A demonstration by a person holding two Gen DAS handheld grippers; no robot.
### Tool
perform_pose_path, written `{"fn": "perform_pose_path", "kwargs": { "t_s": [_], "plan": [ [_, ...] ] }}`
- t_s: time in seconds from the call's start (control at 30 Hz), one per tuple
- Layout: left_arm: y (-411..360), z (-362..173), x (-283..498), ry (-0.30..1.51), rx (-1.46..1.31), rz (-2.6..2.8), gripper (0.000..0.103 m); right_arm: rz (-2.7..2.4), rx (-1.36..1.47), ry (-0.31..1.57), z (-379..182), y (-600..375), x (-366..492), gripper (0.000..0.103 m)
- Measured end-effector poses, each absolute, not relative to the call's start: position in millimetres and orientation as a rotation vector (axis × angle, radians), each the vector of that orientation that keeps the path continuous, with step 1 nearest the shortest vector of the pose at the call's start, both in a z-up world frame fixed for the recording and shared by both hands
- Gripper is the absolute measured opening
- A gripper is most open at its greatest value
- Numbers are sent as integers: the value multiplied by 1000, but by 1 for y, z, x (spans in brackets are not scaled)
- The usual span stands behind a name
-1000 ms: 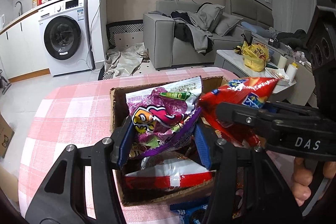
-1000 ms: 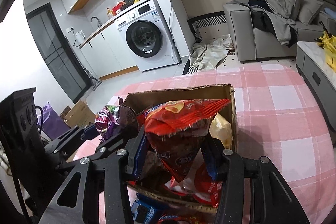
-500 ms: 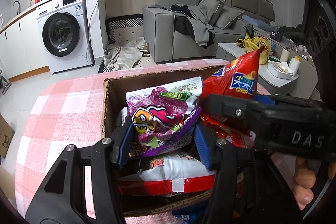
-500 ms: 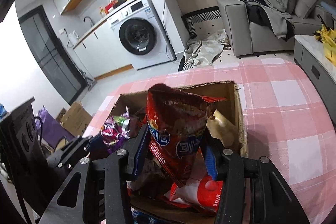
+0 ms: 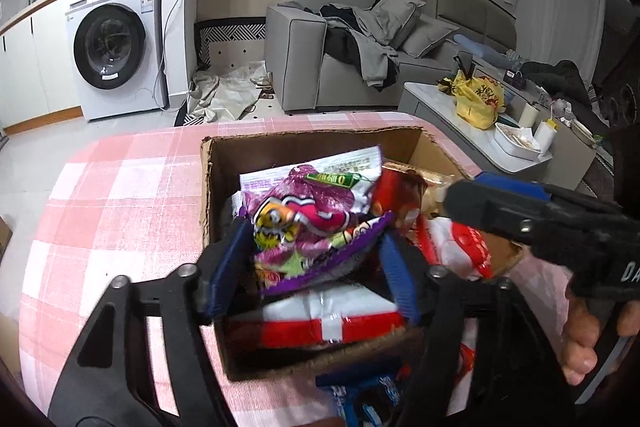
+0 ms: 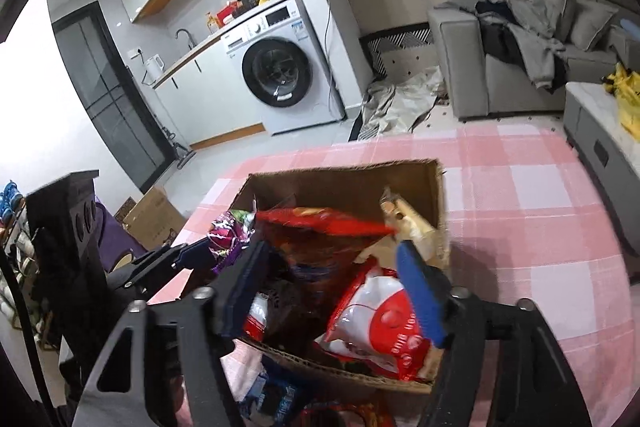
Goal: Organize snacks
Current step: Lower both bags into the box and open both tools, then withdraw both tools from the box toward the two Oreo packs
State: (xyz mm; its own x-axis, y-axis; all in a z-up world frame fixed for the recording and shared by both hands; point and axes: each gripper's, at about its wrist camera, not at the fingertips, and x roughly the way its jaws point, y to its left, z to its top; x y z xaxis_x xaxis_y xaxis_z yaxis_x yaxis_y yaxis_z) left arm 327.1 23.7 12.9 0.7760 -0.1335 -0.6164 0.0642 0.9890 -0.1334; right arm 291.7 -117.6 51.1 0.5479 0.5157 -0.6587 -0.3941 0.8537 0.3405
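Observation:
A cardboard box [image 5: 206, 187] [image 6: 344, 177] stands on the pink checked tablecloth, holding several snack bags. My left gripper [image 5: 310, 251] is shut on a purple snack bag [image 5: 304, 223] and holds it over the box's near half. My right gripper [image 6: 332, 283] has opened; its jaws stand apart over the box. A red chip bag [image 6: 320, 239] lies loose in the box between them, touching neither pad as far as I can see. A red and white bag [image 6: 376, 327] [image 5: 320, 319] lies in the box below. The right gripper [image 5: 472, 195] also shows in the left wrist view.
Blue snack packets [image 5: 360, 399] [image 6: 276, 399] lie on the tablecloth [image 5: 120, 211] [image 6: 532, 211] in front of the box. A tan packet [image 6: 412, 231] leans in the box's far right corner. The table's edge drops off beyond the box.
My right gripper lowered the red chip bag into the box and opened, letting it go. My left gripper, still shut on the purple bag, moved further over the box.

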Motion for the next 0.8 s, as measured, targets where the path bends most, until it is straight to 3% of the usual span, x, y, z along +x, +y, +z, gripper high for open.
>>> {"fn": "perform_pose_path", "kwargs": {
  "t_s": [0.07,0.2,0.8],
  "plan": [
    [21,17,316,656,-102,-119,83,550,153,828,54,-124,284,93],
    [20,24,293,649,-93,-98,102,527,116,800,59,-137,265,102],
    [36,29,174,652,-71,-21,102,465,48,821,39,-158,205,103]
  ]
}}
